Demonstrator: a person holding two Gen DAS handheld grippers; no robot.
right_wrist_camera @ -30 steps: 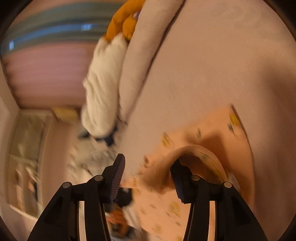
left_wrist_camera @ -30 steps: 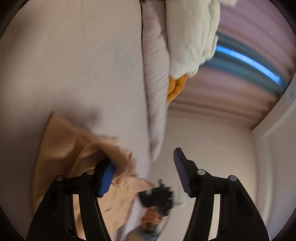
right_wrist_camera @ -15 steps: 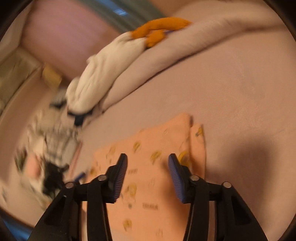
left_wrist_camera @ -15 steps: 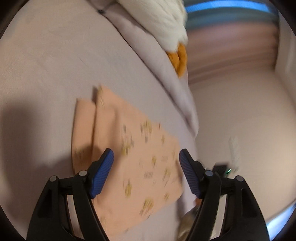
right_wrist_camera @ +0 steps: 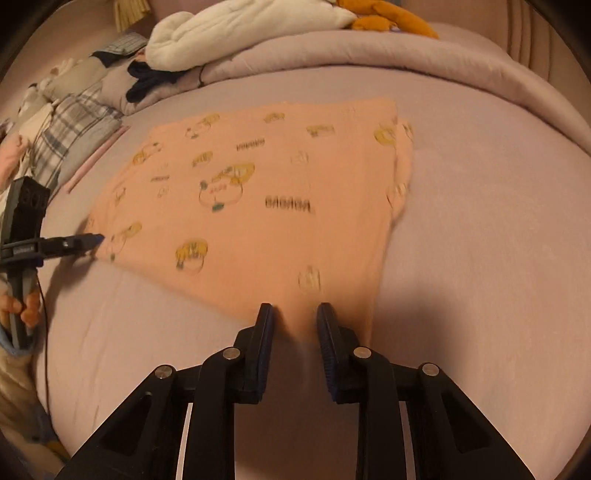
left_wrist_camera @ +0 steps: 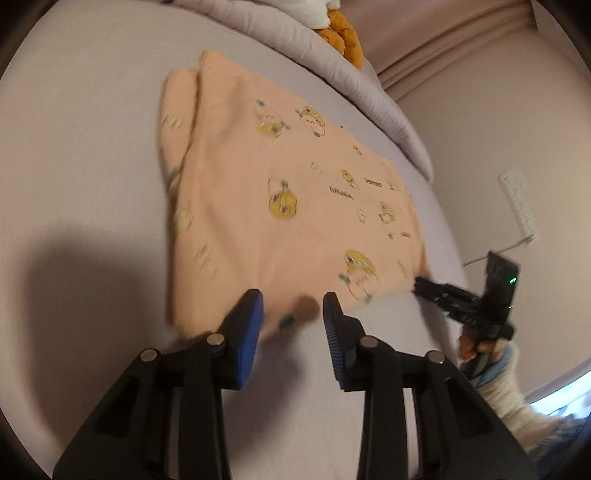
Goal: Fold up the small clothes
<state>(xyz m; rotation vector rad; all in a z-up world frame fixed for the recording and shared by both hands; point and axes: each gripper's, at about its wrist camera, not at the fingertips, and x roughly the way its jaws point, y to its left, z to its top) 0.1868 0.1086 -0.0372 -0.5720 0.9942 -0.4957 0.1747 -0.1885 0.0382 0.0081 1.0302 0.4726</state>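
Garment (left_wrist_camera: 280, 192) edge between both parted grippers.

a home bedroom: a bed (right_wrist_camera: 480, 229) spreads under the claws, a rolled quilt (right_wrist_camera: 369, 55) and a white pillow (right_wrist_camera: 229, 29) lie far ahead, curtains (left_wrist_camera: 443, 40) hang beyond to the right.

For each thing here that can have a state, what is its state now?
Peach garment: lying flat on the bed, one side folded over.
Left gripper: open, at the garment's near edge.
Right gripper: open, at the near edge.
Duvet: bunched at the far side.
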